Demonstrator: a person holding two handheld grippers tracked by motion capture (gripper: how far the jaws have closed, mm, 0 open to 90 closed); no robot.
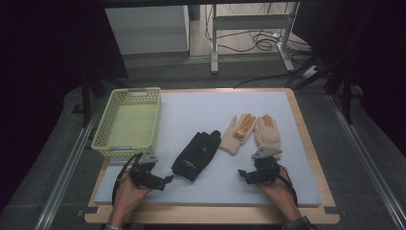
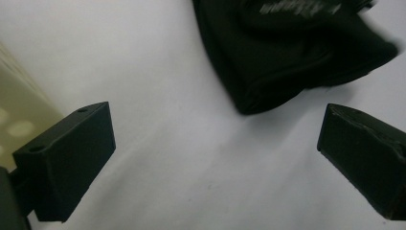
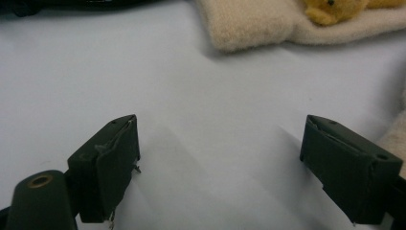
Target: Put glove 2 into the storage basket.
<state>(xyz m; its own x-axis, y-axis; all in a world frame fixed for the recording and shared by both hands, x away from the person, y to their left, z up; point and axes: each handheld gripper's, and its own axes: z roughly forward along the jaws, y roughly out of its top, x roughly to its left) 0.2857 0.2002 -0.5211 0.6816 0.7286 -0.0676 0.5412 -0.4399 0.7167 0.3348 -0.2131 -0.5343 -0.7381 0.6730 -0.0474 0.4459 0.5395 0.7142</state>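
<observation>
Nearest, two grippers sit over the front of the white mat [image 1: 191, 108], one in each hand. The left gripper [image 1: 168, 179] has its jaws spread with nothing between them; its own view shows bare mat there, and the cuff of the black glove [image 2: 287, 52] lying just ahead. The right gripper [image 1: 242, 173] is likewise spread and empty; its view shows the cuff of a cream glove [image 3: 249, 26] ahead and an orange patch [image 3: 330, 12] on it.

Count: one black glove [image 1: 196, 155] at mid-mat, between the grippers; two cream gloves [image 1: 238, 134] [image 1: 267, 134] side by side beyond the right gripper, fingers pointing away, with orange patches.

Farther left, one pale yellow basket [image 1: 107, 122] stands at the mat's left edge, holding nothing. The high view gives the basket whole; the left gripper view catches a blurred pale edge at its left border.
</observation>
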